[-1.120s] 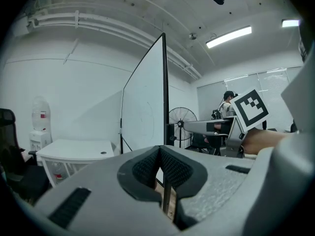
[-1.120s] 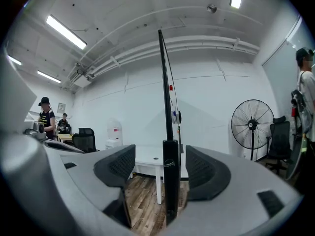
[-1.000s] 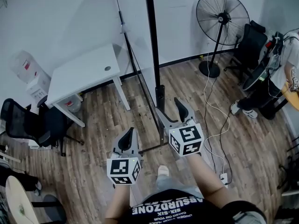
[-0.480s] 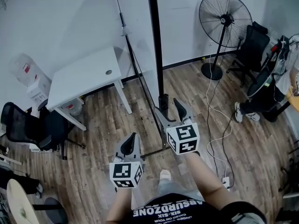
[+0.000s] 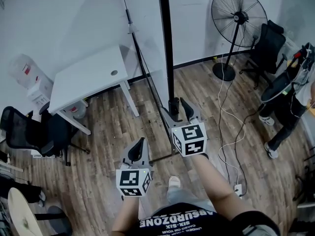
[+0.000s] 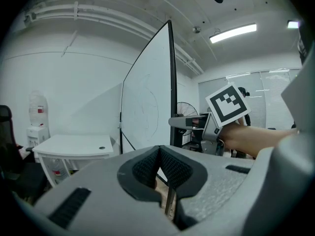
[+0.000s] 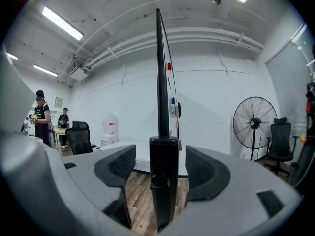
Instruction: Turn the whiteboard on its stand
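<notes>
Counted from the left: one water bottle [image 5: 23, 68] on one dispenser [image 5: 39, 91], one black chair [image 5: 24, 129], one white desk [image 5: 88, 77], two grippers, one whiteboard [image 5: 145, 38], one pedestal fan [image 5: 236, 16], a second black chair [image 5: 268, 43], and one person [image 5: 288, 107] at the right edge. How full the bottle is cannot be made out.

The left gripper [image 5: 140, 144] hangs clenched on nothing, its pads [image 6: 160, 167] pressed together, apart from the stand. The whiteboard stands upright and is seen nearly edge-on, its face toward the desk, whose right edge lies near it. Bare wooden floor [image 5: 113, 127] lies open between desk and stand.

The right gripper [image 5: 179, 109] is released, its jaws straddling the stand's black post [image 7: 163, 181] with a gap on each side. Further right, a white cable [image 5: 224, 112] trails over the floor.
</notes>
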`<action>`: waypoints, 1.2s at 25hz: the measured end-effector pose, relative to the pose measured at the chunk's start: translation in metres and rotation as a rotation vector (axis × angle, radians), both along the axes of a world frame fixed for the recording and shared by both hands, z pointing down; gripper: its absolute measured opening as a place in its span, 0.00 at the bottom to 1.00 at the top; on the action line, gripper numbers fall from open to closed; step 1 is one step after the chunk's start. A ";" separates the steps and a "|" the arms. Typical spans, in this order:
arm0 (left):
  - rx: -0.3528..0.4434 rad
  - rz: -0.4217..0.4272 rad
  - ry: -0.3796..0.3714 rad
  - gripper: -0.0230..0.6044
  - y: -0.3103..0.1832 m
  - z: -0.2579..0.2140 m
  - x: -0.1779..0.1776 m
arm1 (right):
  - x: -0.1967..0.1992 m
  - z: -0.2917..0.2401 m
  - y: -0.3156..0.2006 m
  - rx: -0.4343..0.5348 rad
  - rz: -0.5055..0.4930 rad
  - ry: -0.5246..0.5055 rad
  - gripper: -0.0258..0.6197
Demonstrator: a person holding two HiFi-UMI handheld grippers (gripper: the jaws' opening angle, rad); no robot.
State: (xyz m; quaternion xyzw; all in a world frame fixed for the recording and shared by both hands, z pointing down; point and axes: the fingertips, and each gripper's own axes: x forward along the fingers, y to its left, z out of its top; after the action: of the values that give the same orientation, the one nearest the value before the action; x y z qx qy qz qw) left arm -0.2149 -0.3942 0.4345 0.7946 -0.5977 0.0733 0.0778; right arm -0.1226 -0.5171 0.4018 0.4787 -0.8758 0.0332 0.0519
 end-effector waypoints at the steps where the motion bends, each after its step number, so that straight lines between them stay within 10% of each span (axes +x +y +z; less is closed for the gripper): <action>1: -0.002 0.000 0.000 0.04 0.000 0.001 0.000 | -0.001 0.000 0.000 0.000 0.001 0.001 0.48; 30: 0.006 -0.008 -0.001 0.04 0.007 -0.001 -0.005 | 0.005 0.006 -0.007 0.017 0.090 0.008 0.33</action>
State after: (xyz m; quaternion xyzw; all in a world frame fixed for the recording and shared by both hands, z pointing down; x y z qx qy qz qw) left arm -0.2197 -0.3870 0.4338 0.7923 -0.6012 0.0713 0.0753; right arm -0.1175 -0.5245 0.4074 0.5183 -0.8533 0.0263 0.0500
